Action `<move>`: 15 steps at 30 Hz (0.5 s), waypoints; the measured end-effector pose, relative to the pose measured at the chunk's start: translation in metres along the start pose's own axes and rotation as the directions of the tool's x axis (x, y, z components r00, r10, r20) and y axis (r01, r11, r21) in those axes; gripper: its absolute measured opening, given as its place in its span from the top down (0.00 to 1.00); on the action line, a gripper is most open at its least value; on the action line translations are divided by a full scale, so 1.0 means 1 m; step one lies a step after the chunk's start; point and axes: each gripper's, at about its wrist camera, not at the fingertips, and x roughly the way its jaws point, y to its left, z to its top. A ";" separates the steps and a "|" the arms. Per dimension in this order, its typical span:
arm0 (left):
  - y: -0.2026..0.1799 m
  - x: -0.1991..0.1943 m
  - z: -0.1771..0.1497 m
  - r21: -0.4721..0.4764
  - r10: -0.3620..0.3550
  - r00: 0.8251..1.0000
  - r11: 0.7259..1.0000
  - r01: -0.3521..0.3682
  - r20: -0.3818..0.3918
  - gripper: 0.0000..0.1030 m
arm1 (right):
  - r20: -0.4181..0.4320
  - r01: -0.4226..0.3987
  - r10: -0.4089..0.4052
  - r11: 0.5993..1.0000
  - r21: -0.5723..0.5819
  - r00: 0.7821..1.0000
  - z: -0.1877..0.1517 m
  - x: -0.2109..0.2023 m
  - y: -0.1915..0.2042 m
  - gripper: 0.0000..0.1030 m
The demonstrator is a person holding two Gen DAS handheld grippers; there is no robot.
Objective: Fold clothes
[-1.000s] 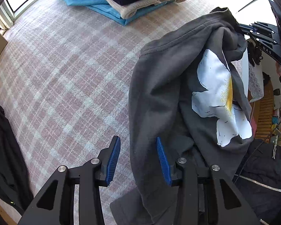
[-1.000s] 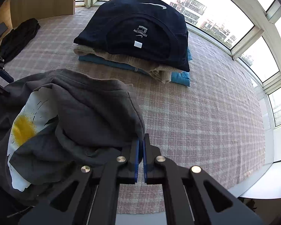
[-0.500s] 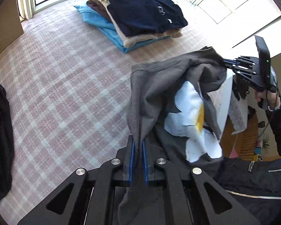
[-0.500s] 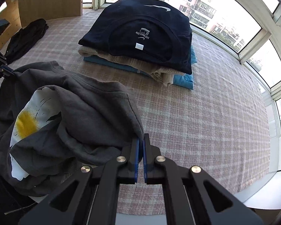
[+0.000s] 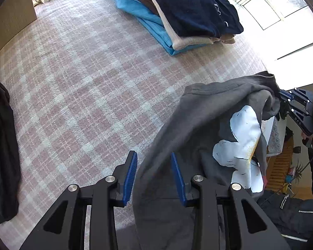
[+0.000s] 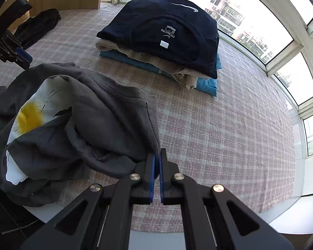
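Right now we are spreading out the dark grey cotton sweatshirt with a white daisy print point(image 5: 200, 129), which is hanging over the pink plaid blanket point(image 5: 83, 95). The right gripper point(image 6: 157, 162) is pinching its hem, while the left gripper point(image 5: 154, 173), jaws having just been opening, is standing spread with cloth between but unpressed. Next we are probably needing a fresh left pinch farther along that edge.

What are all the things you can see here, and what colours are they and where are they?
grey sweatshirt: one, dark grey with a white and yellow flower print, bunched at the near edge of the bedspread
folded stack: one pile, navy on top, beige in the middle, blue at the bottom, far side near the windows
black garment: one, black, crumpled at the left edge
bedspread: one, pink and white plaid, under everything
windows: several panes, white frames, far right
left gripper: one, black with blue pads, open, sweatshirt cloth between them
right gripper: one, black with blue pads, shut on the sweatshirt's edge
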 end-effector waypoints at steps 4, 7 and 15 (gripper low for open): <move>-0.005 0.006 0.007 0.029 -0.003 0.999 1.000 0.004 -0.035 0.68 | -0.062 0.017 -0.014 0.998 0.054 0.998 -0.027 0.009 -0.019 0.97; -0.024 0.012 0.014 0.090 -0.015 0.999 0.996 0.019 -0.049 0.67 | -0.108 0.009 0.001 0.996 0.088 0.994 -0.045 0.020 -0.028 0.97; -0.061 0.016 0.055 0.223 -0.009 0.997 0.974 0.026 -0.076 0.63 | -0.133 -0.007 0.013 0.999 0.050 0.991 -0.063 0.029 -0.014 0.97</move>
